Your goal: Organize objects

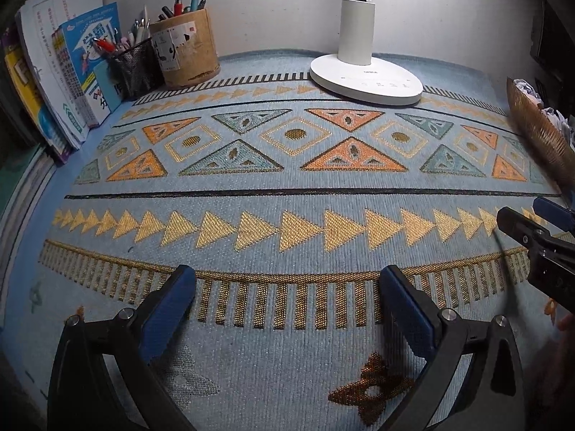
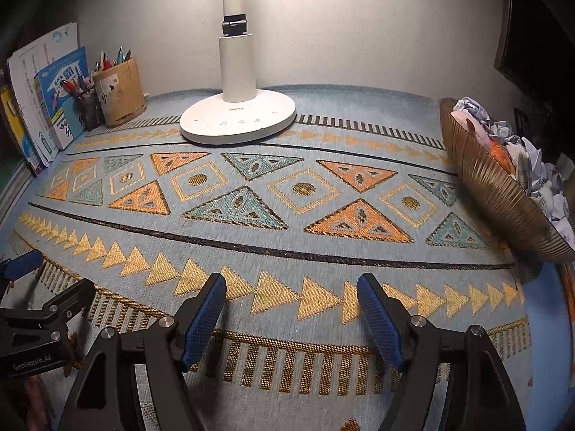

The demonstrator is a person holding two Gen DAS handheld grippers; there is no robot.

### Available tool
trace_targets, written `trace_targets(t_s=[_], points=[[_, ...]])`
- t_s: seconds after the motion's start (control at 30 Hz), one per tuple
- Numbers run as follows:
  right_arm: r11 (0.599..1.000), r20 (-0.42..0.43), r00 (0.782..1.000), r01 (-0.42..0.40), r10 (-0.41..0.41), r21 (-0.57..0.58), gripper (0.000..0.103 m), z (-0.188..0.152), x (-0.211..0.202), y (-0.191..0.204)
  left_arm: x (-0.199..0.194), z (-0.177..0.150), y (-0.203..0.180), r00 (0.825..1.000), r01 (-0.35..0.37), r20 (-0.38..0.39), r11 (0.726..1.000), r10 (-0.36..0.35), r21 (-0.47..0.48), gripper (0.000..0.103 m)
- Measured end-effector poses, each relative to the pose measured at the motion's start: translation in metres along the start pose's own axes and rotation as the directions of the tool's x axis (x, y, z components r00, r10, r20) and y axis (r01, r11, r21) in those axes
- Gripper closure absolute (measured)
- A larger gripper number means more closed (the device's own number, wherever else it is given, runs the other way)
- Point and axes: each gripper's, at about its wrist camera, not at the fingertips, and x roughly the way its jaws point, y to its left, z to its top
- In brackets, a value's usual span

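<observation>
My left gripper (image 1: 287,280) stands open over the patterned blue cloth (image 1: 251,201), nothing between its blue pads. My right gripper (image 2: 291,289) is open too, hovering over the row of gold triangles, with nothing in it. Each gripper shows at the edge of the other's view: the right gripper (image 1: 528,215) at the right, the left gripper (image 2: 46,273) at the left. A cork pen holder (image 1: 187,50) and a black mesh cup (image 1: 134,66) full of pens stand at the back left, beside upright books (image 1: 72,72). A ribbed gold bowl (image 2: 492,186) of crumpled paper (image 2: 503,136) sits at the right.
A white desk lamp (image 2: 237,115) stands on its round base at the back middle, against the wall. The books lean along the left edge of the table. The cloth (image 2: 287,244) covers the whole tabletop between the lamp, the pen holders (image 2: 118,89) and the bowl (image 1: 539,133).
</observation>
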Motion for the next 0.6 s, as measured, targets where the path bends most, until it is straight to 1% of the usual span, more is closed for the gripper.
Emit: trace_targets(t_s=[0.07, 0.1, 0.17, 0.2, 0.23, 0.33, 0.4, 0.47, 0.6], points=[[1.0, -0.01, 1.0, 0.005, -0.005, 0.009, 0.029, 0.0, 0.002, -0.001, 0.002, -0.001, 0.007, 0.999, 0.034, -0.023, 0.998, -0.035, -0.049, 0.001], [1.0, -0.017, 1.0, 0.005, -0.005, 0.013, 0.029, 0.0, 0.003, -0.002, 0.0, -0.001, 0.007, 0.999, 0.037, -0.016, 0.998, -0.038, -0.058, 0.001], [1.0, -0.031, 1.0, 0.005, -0.004, 0.021, 0.029, 0.0, 0.005, -0.003, 0.0, -0.005, 0.003, 1.0, 0.02, -0.016, 0.999, -0.02, -0.04, 0.001], [1.0, -0.047, 0.999, 0.002, -0.001, 0.021, 0.029, 0.0, 0.007, -0.004, -0.001, -0.006, 0.002, 1.0, 0.014, -0.004, 0.999, -0.014, -0.035, 0.001], [1.0, -0.063, 0.998, -0.003, 0.004, 0.022, 0.029, 0.0, 0.01, -0.003, -0.001, -0.006, 0.001, 1.0, 0.017, -0.005, 0.999, -0.018, -0.039, 0.001], [0.999, -0.068, 0.998, -0.013, 0.015, 0.038, 0.029, -0.002, 0.01, -0.005, -0.001, -0.006, 0.002, 1.0, 0.026, -0.004, 0.999, -0.026, -0.037, 0.0], [0.999, -0.074, 0.997, -0.008, 0.01, 0.037, 0.023, -0.003, 0.01, -0.004, -0.001, -0.006, 0.002, 1.0, 0.028, -0.003, 0.999, -0.028, -0.034, 0.0], [1.0, -0.098, 0.995, -0.003, 0.005, 0.029, 0.001, -0.004, 0.013, -0.002, -0.001, -0.006, 0.002, 1.0, 0.029, -0.002, 0.999, -0.029, -0.033, 0.0], [0.999, -0.112, 0.994, 0.008, -0.003, 0.048, 0.0, -0.005, 0.014, -0.002, 0.0, -0.004, 0.003, 1.0, 0.029, -0.008, 0.999, -0.029, -0.021, 0.0]])
